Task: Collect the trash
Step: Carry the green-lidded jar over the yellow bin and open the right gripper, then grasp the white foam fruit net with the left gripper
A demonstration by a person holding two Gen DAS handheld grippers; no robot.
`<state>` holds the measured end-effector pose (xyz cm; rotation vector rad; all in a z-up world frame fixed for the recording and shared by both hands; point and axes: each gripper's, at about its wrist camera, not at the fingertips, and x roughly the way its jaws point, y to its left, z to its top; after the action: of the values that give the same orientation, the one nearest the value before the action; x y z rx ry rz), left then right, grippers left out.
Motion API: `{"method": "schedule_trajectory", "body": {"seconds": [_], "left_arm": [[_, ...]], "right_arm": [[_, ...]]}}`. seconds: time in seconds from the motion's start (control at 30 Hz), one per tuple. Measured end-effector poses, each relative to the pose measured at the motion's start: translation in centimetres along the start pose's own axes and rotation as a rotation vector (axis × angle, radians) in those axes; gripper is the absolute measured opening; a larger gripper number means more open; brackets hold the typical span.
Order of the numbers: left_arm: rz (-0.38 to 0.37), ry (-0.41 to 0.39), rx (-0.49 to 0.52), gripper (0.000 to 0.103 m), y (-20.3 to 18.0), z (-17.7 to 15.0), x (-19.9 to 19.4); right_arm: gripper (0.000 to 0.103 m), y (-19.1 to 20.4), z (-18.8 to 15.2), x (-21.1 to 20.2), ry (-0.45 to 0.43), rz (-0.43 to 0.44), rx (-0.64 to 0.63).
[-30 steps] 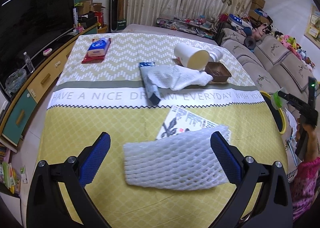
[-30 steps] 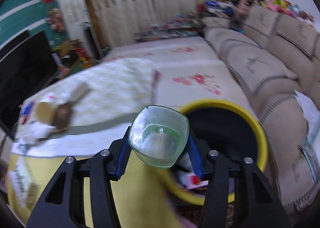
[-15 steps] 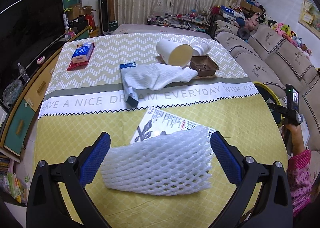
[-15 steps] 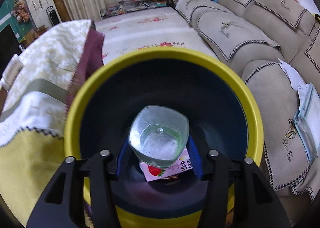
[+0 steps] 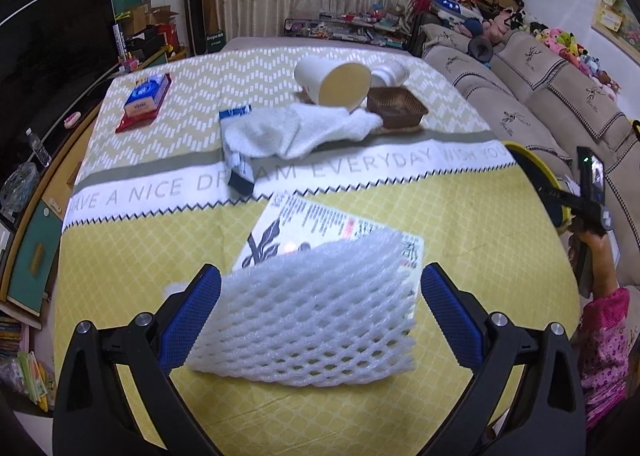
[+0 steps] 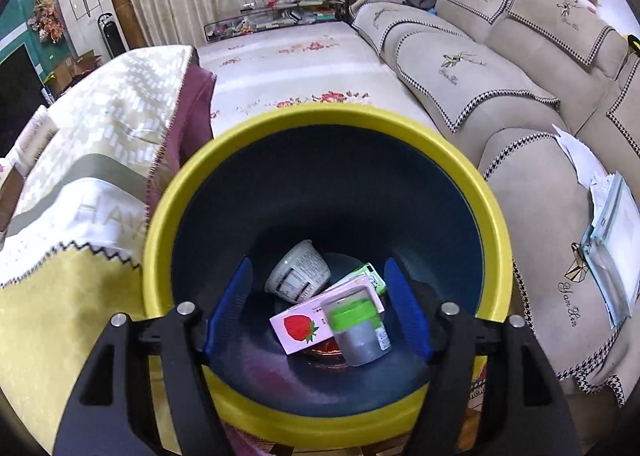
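Trash for this job lies in two places. My right tool hangs over the mouth of the yellow-rimmed bin, its jaws having just been opening and now standing apart with nothing between the blue pads. Below them, inside the bin, a clear plastic cup with a green band shows blurred, clear of both pads; I cannot tell whether it has come to rest. Beside it lie a pink strawberry carton, a white yogurt tub on its side, and a green-and-white packet partly under the carton. The bin stands between the draped tabletop edge and the sofa.

My left tool points down at the tabletop, jaws wide. A white foam net sleeve sits between the pads without either pad pressing on it, and it partly covers a printed leaflet. Further off on the cloth are a white towel over a dark packet, a paper cup tipped on its side, a brown tray just beside it, and a tissue pack near the far left.
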<state>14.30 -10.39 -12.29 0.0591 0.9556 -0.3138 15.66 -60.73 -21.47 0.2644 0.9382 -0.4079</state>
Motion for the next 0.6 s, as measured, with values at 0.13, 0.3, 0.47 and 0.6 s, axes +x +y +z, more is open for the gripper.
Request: {"method": "schedule_trajectory", "body": {"seconds": [0.13, 0.3, 0.47, 0.6], "left_arm": [[-0.002, 0.017, -0.009, 0.098, 0.3, -0.7, 0.5], [0.016, 0.03, 0.002, 0.098, 0.3, -0.9, 1.2], [0.023, 0.036, 0.009, 0.098, 0.5, -1.1, 1.6], [0.02, 0.033, 0.004, 0.088, 0.7, -1.1, 1.5]], "right_arm": [[0.067, 0.5, 0.2, -0.9, -0.014, 0.008, -0.01], [0.067, 1.2, 0.5, -1.3, -0.02, 0.015, -0.016], [0.067, 1.5, 0.5, -1.3, -0.015, 0.018, -0.026], [0.067, 1.5, 0.5, -1.2, -0.014, 0.022, -0.024]]}}
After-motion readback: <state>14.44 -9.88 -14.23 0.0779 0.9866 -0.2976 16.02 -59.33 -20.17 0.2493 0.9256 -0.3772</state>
